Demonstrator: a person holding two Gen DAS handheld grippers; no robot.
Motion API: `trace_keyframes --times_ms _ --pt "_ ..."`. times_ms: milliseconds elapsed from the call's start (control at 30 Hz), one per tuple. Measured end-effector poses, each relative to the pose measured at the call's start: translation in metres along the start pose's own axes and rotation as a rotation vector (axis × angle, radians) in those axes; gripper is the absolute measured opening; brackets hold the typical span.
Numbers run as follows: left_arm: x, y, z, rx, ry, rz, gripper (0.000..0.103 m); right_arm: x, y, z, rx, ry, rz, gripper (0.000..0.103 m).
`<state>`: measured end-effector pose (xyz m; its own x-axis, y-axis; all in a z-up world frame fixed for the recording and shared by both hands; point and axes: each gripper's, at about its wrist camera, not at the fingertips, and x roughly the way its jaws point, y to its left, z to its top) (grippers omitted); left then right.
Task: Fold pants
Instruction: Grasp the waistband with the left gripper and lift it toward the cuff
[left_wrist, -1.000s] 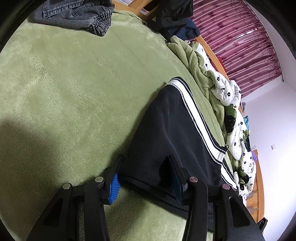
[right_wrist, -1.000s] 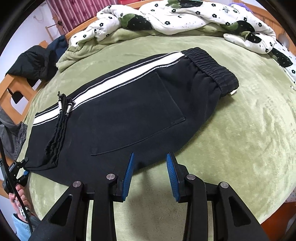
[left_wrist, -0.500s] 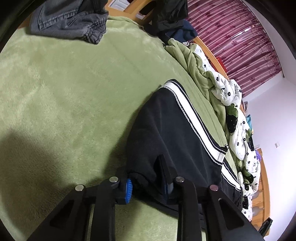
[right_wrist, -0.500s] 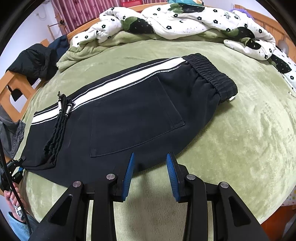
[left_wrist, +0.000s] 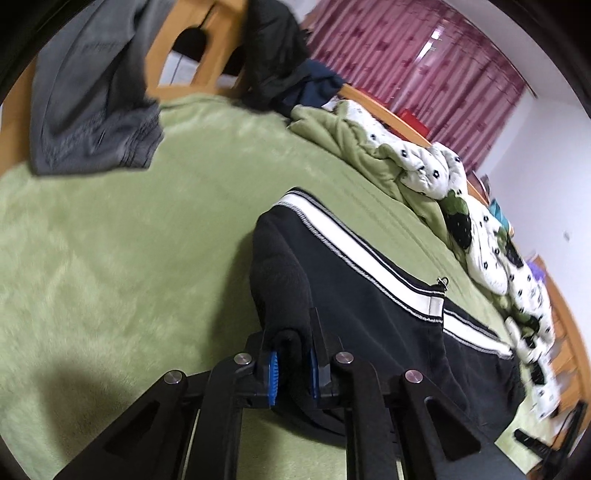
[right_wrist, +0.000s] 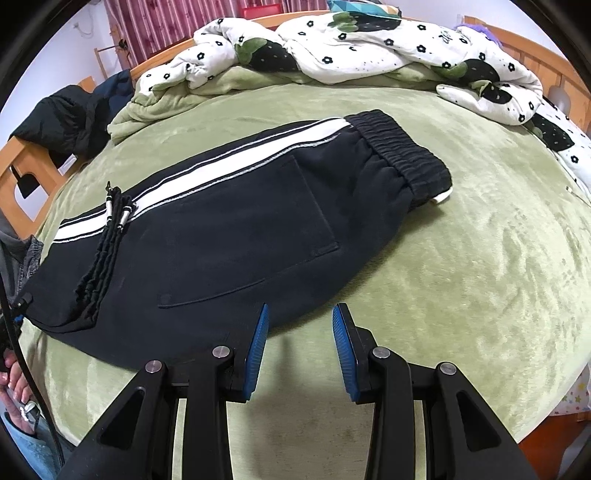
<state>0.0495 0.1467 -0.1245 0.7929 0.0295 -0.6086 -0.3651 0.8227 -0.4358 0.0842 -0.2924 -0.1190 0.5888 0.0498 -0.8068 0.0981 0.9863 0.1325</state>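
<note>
Black pants (right_wrist: 229, 236) with a white side stripe lie folded lengthwise on the green bed cover (right_wrist: 480, 258), waistband (right_wrist: 402, 155) at the far right, drawstring (right_wrist: 107, 243) draped across the left part. In the left wrist view my left gripper (left_wrist: 291, 363) is shut on the near corner of the pants (left_wrist: 354, 295) and holds that bunched black cloth lifted off the cover. My right gripper (right_wrist: 299, 347) stands open just above the near edge of the pants, its blue pads (right_wrist: 258, 343) with nothing between them.
A grey garment (left_wrist: 92, 110) lies at the far left of the bed, with dark clothes (left_wrist: 280, 74) on the wooden frame (left_wrist: 207, 55). A flowered quilt (right_wrist: 369, 48) is heaped along the far side. A person's hand (right_wrist: 14, 380) shows at the lower left.
My left gripper closed on the near corner of the pants, then rose and rolled, pulling the cloth up. The right gripper has stayed where it was, open.
</note>
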Motion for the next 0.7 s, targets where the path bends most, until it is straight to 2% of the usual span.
trace_keyframes --times_ms 367,600,700 --pt "-0.021 -0.055 -0.003 0.188 -0.072 -0.005 0.011 -0.001 -0.011 -0.004 -0.013 -0.021 -0.033 0.037" --pt "-0.035 -0.110 -0.002 0.315 -0.091 -0.054 0.011 -0.002 -0.021 -0.005 -0.003 -0.032 -0.031 0.037" --pt "-0.043 -0.142 -0.006 0.372 -0.097 -0.100 0.010 -0.006 -0.025 -0.004 0.008 -0.044 -0.026 0.037"
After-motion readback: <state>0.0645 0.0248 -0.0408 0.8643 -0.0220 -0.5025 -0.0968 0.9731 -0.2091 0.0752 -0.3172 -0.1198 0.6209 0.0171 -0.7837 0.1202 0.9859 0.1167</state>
